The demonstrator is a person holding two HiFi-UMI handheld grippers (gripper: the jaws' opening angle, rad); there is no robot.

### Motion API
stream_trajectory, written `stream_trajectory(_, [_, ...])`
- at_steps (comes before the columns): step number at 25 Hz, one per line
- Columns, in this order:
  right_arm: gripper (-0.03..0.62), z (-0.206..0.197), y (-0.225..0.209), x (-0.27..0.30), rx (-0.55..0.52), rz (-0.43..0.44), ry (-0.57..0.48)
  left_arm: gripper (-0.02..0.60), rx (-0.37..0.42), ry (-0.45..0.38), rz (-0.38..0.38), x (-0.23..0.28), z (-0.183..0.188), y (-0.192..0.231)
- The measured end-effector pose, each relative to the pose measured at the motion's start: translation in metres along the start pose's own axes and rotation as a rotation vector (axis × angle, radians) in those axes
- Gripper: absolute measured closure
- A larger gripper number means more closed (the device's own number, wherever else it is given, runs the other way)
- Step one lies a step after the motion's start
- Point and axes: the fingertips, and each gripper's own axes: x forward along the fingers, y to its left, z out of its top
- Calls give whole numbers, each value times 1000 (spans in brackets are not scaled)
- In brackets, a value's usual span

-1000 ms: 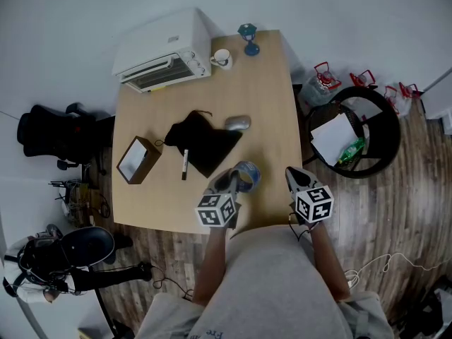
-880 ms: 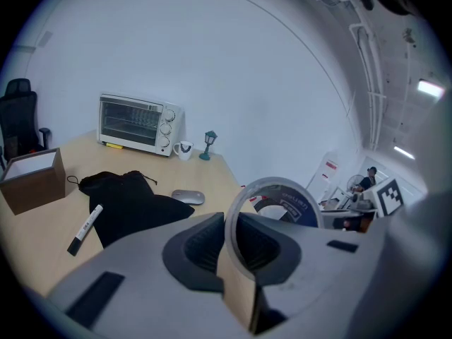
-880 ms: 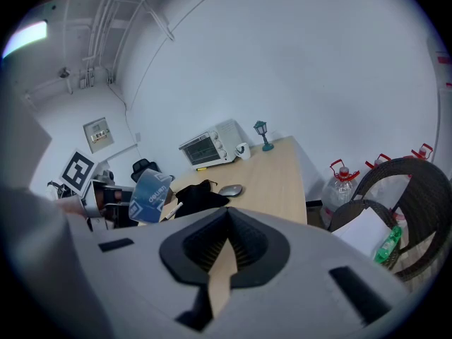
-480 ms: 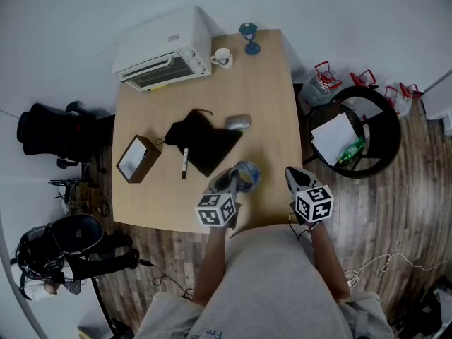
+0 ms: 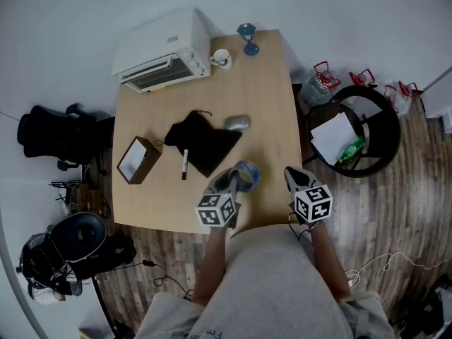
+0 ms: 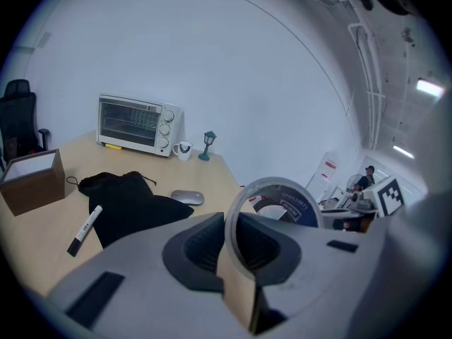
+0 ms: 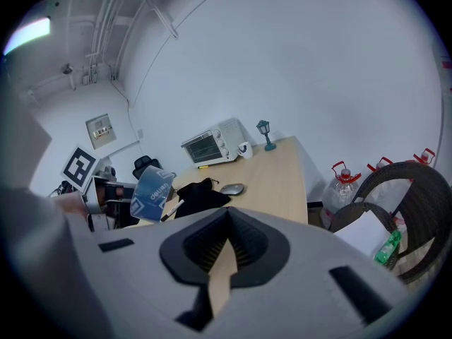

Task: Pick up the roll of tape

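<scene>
The roll of tape (image 5: 246,174), blue with a grey rim, hangs above the near edge of the wooden table (image 5: 272,97). My left gripper (image 5: 230,181) is shut on its wall, one pad inside the ring and one outside. In the left gripper view the roll (image 6: 280,199) stands upright out of the left gripper (image 6: 237,258). In the right gripper view the tape (image 7: 151,193) shows at the left. My right gripper (image 5: 296,178) hovers to the right of the roll, off the table's corner. There it is shut with nothing between its jaws (image 7: 224,251).
On the table lie a black pouch (image 5: 203,141), a grey mouse (image 5: 237,123), a marker (image 5: 185,164) and an open cardboard box (image 5: 138,159). A white toaster oven (image 5: 164,50), a mug (image 5: 222,58) and a small teal lamp (image 5: 248,39) stand at the far end. A round wicker chair (image 5: 376,111) stands to the right.
Both grippers and the tape have kept still. On the floor at the lower left, a person with a black chair has shifted.
</scene>
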Motion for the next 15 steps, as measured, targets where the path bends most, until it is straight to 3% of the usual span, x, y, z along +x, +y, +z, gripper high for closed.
stream_trajectory(15, [591,1,3,-2,1,7,-9,540,-2,-3,-3,-2,0,0])
